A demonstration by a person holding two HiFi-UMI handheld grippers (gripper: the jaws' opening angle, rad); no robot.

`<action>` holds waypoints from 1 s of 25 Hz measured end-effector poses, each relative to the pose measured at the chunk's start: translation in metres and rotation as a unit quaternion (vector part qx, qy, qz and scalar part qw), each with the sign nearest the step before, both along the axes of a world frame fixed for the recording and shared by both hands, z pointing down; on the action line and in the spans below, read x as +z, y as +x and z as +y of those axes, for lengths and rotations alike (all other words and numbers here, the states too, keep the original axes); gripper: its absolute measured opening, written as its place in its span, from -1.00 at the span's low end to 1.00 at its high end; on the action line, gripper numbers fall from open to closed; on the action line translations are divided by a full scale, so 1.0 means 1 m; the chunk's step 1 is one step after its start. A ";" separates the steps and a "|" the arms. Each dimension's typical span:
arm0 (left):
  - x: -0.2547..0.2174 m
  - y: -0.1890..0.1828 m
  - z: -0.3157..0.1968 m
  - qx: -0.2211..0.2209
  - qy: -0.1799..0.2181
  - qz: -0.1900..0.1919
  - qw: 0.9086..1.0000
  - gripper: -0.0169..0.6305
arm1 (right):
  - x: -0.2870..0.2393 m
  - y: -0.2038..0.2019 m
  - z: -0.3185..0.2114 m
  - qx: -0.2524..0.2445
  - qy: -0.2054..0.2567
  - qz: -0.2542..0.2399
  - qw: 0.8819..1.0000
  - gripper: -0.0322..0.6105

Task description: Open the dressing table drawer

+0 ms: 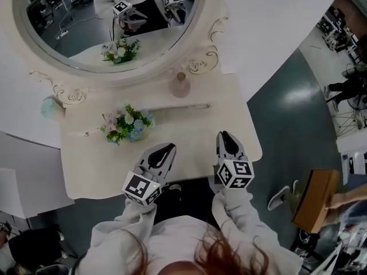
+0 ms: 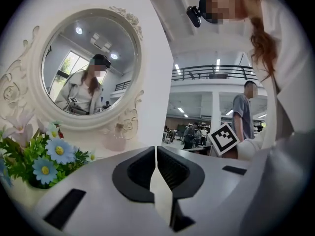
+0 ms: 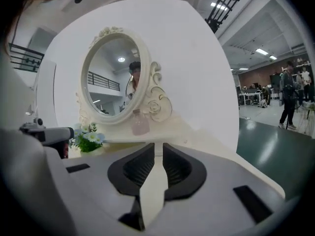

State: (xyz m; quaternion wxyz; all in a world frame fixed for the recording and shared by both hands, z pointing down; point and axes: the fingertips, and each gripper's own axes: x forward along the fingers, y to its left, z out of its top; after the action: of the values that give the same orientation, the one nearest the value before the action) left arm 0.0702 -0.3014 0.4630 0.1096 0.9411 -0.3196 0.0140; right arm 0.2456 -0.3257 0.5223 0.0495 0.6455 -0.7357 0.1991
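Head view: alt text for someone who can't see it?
The left gripper and right gripper, both shut, hover over the front edge of a white dressing table. Behind them: flowers, a pink bottle, an oval mirror.

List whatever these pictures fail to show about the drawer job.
1. Drawer front and handle: head view, hidden beneath the cream dressing table's top; both gripper views aim above it.
2. Pale teal object at the table's left: head view, too blurred to identify.

This is a big open lab hall, not a home: the dressing table [image 1: 92, 165] stands against a bare white panel [image 3: 197, 58] on a green floor [image 1: 287, 113]. Behind it are strip lights [image 3: 261, 51], a mezzanine railing [image 2: 216, 69] and workbenches [image 3: 251, 98] with people [image 3: 287, 100].
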 end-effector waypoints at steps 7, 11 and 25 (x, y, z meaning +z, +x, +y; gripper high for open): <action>0.005 -0.001 -0.027 -0.072 -0.016 -0.003 0.997 -0.87 | 0.036 0.004 -0.070 -0.054 -0.049 0.013 0.997 -0.46; 0.009 0.000 -0.037 -0.101 -0.023 -0.009 0.995 -0.87 | 0.057 0.002 -0.100 -0.061 -0.075 0.007 0.995 -0.37; 0.010 -0.006 -0.042 -0.144 -0.040 -0.027 0.988 -0.87 | 0.105 -0.004 -0.144 -0.046 -0.132 0.018 0.990 -0.54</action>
State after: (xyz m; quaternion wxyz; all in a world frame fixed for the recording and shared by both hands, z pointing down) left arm 0.0640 -0.3438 0.4732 0.1395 0.8795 -0.4535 0.0360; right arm 0.2415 -0.4693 0.6272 0.1565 0.6025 -0.7306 0.2807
